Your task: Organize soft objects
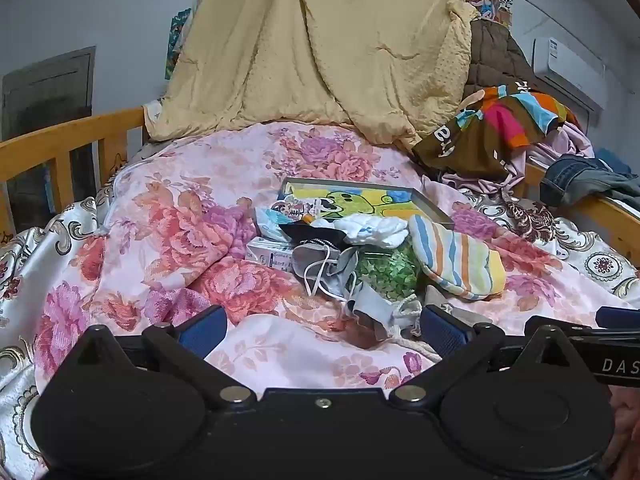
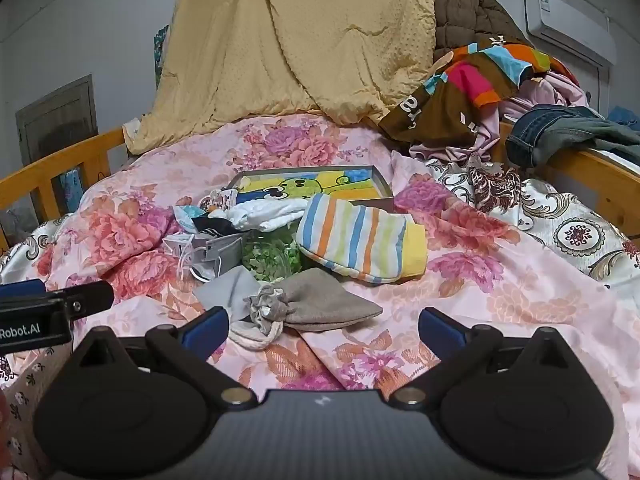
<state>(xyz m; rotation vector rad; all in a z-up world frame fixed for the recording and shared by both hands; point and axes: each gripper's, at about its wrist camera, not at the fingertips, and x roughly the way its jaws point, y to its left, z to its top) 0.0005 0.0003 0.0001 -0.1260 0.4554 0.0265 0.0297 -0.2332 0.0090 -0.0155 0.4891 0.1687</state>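
Both grippers, L (image 1: 322, 330) & R (image 2: 324, 330), spread wide, empty; I hover short of grey pouch (image 2: 320, 304), lining up first pick toward tray (image 2: 382, 192).

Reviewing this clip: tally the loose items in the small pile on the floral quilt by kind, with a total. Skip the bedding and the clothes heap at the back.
Striped mitt: 1
Drawstring pouch, taupe: 1
Green patterned piece: 1
White cloth: 1
Shallow box with cartoon towel: 1
Grey cloth items with white cords: at least 1, tangled, exact count unclear
Total: at least 6
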